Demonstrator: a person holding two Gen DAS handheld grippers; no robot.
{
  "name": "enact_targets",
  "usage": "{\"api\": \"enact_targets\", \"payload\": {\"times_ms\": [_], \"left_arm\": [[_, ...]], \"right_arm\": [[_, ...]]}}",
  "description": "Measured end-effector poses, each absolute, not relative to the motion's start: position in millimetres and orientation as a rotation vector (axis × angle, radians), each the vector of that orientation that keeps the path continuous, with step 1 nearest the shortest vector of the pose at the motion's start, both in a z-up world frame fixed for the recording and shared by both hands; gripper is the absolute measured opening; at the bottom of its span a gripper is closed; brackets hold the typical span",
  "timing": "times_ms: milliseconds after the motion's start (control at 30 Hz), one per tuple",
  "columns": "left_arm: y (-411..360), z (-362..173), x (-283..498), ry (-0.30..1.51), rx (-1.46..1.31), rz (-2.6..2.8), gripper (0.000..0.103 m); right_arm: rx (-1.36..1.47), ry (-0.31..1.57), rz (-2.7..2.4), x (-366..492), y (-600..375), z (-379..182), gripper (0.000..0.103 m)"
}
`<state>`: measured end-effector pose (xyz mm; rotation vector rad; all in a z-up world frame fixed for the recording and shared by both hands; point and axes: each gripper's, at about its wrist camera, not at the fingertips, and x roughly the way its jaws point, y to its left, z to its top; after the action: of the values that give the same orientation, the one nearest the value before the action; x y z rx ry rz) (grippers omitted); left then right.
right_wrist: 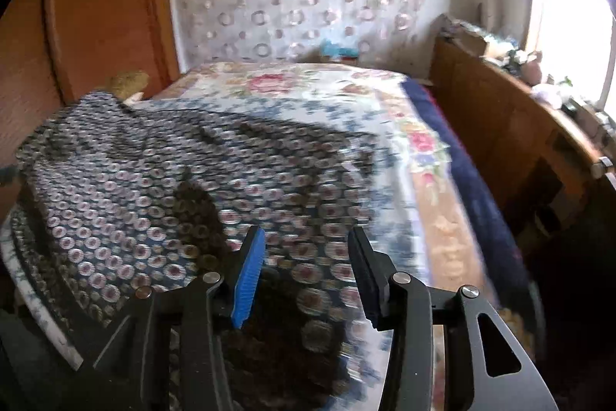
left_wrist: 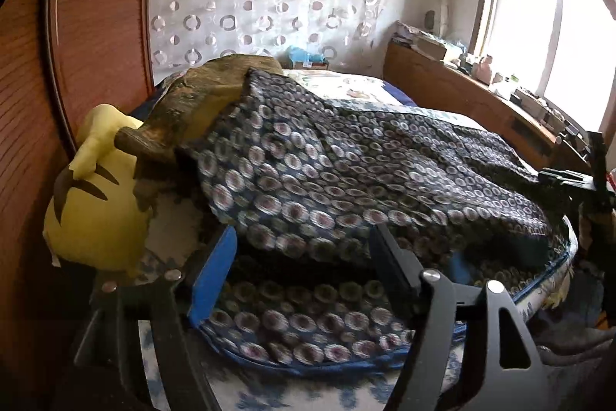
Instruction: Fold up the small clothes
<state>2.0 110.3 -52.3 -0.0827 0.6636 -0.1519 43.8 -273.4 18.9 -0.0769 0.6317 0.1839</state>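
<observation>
A dark blue garment (left_wrist: 346,172) printed with pale rings lies on the bed, its upper layer raised and folded over a lower layer. It also shows in the right wrist view (right_wrist: 161,187), blurred. My left gripper (left_wrist: 304,249) is open, its fingers reaching under the raised fold, its blue pad (left_wrist: 215,280) beside the cloth. My right gripper (right_wrist: 304,257) is open just above the garment's near edge, holding nothing.
A yellow plush toy (left_wrist: 96,207) and a brown plush (left_wrist: 200,91) lie at the bed's left by the wooden headboard (left_wrist: 84,26). The floral bedspread (right_wrist: 308,91) extends behind. A cluttered wooden cabinet (right_wrist: 519,126) runs along the right under the window.
</observation>
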Motion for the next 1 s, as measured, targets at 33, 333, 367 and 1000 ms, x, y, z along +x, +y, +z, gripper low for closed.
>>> {"api": "enact_targets", "payload": {"times_ms": [33, 333, 367, 1000], "left_arm": [[105.1, -54.1, 0.7, 0.671, -0.086, -0.161, 0.072], [54.5, -72.3, 0.7, 0.729, -0.062, -0.279, 0.066], [49.0, -74.0, 1.4, 0.736, -0.061, -0.297, 0.064], [17.5, -74.7, -4.9, 0.789, -0.039, -0.427, 0.002]], "right_arm": [[-0.081, 0.641, 0.195, 47.1, -270.0, 13.2, 0.046], [-0.117, 0.706, 0.181, 67.3, -264.8, -10.1, 0.046], [-0.118, 0.714, 0.181, 69.5, -264.3, -10.8, 0.046], [-0.104, 0.726, 0.188, 83.2, -264.4, -19.0, 0.047]]}}
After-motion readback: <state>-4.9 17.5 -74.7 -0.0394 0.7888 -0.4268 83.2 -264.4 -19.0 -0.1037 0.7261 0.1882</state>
